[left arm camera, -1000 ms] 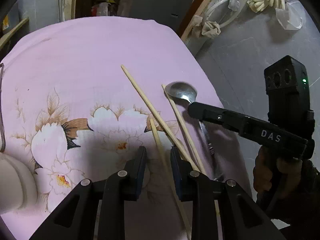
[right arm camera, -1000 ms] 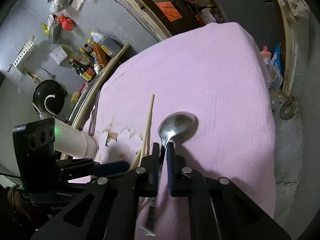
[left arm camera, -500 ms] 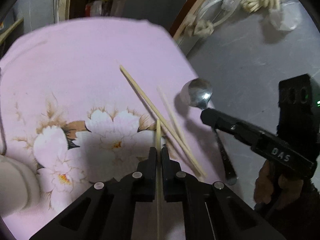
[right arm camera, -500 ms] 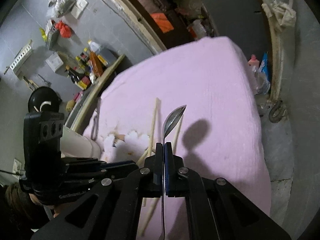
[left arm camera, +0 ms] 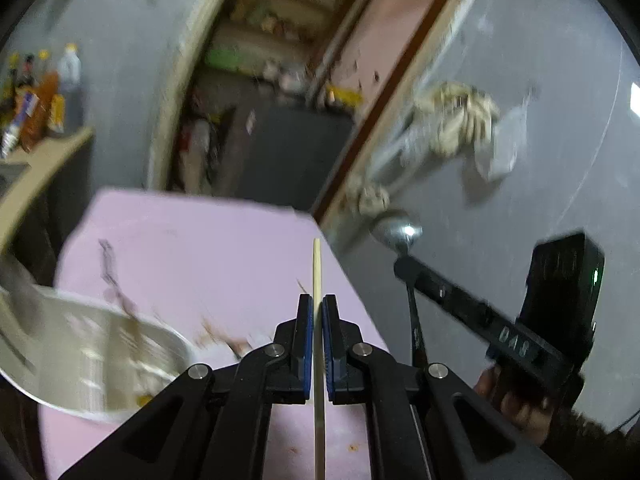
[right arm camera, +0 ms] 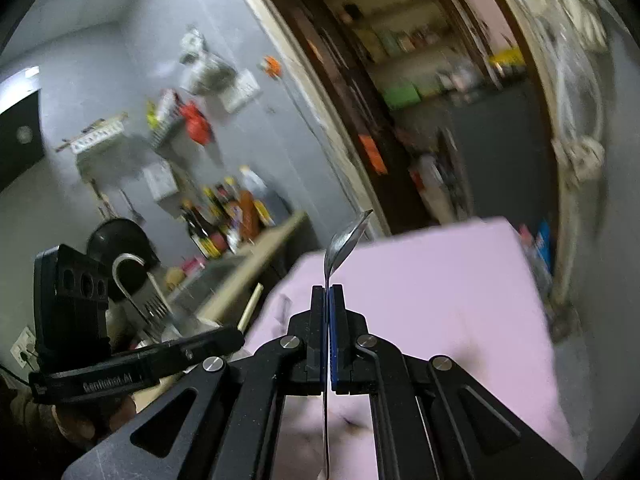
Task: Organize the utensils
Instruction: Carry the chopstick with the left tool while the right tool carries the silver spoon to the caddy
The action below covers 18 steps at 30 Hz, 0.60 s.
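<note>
My left gripper [left arm camera: 317,300] is shut on a pale wooden chopstick [left arm camera: 317,268], which sticks straight out past the pads above the pink floral cloth [left arm camera: 200,248]. My right gripper [right arm camera: 328,292] is shut on the handle of a steel spoon [right arm camera: 344,244], with the bowl tilted up in the air. The left wrist view shows the right gripper [left arm camera: 402,266] on the right with the spoon [left arm camera: 396,232]. The right wrist view shows the left gripper [right arm camera: 236,336] on the left with the chopstick [right arm camera: 250,308]. A blurred white slotted utensil holder [left arm camera: 80,360] stands at the table's left.
The holder's wire loop handle [right arm camera: 124,268] rises beside the left gripper. A side shelf with bottles [right arm camera: 228,216] and a black pan [right arm camera: 116,240] lie beyond it. A doorway with a dark cabinet [left arm camera: 288,148] is behind the table. A hand [left arm camera: 508,400] holds the right gripper.
The left gripper closed on one chopstick and lifted it. The right gripper lifted the spoon off the cloth. Both views swung up toward the wall and doorway, and the holder came nearer.
</note>
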### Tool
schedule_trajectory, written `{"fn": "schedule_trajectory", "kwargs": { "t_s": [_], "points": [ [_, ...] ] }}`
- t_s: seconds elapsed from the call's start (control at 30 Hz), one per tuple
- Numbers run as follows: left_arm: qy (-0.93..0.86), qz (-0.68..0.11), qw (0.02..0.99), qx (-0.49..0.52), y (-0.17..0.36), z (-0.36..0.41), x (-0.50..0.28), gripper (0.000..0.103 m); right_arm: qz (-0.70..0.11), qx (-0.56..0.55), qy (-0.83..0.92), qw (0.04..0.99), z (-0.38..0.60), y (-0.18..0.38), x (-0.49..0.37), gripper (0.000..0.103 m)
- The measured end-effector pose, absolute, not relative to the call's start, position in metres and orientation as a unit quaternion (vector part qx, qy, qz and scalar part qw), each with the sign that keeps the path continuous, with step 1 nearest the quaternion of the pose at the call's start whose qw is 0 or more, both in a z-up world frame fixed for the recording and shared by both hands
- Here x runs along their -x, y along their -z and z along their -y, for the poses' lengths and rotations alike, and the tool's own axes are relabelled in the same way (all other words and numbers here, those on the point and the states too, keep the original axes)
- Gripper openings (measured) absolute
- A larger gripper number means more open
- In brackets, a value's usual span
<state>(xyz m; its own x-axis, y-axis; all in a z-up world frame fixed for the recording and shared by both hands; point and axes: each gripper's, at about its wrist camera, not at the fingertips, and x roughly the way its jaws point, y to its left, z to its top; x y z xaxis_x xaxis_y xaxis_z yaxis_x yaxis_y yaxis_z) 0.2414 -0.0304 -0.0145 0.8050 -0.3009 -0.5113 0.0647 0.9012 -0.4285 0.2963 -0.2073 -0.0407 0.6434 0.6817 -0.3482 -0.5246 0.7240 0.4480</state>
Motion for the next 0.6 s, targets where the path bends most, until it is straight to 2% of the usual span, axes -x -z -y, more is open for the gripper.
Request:
{"fn": "schedule_trajectory", "kwargs": {
  "t_s": [0.37, 0.6],
  "points": [
    [0.035, -0.19, 0.964, 0.18, -0.054, -0.081, -0.22, 0.005, -0.122, -0.148, -0.365, 0.911, 0.099, -0.039, -0.279, 0.002],
    [-0.001, -0.086, 0.968, 0.235, -0.05, -0.14, -0.202, 0.005, -0.115, -0.187, -0.36, 0.907, 0.061, -0.029, -0.281, 0.002]
  ]
}}
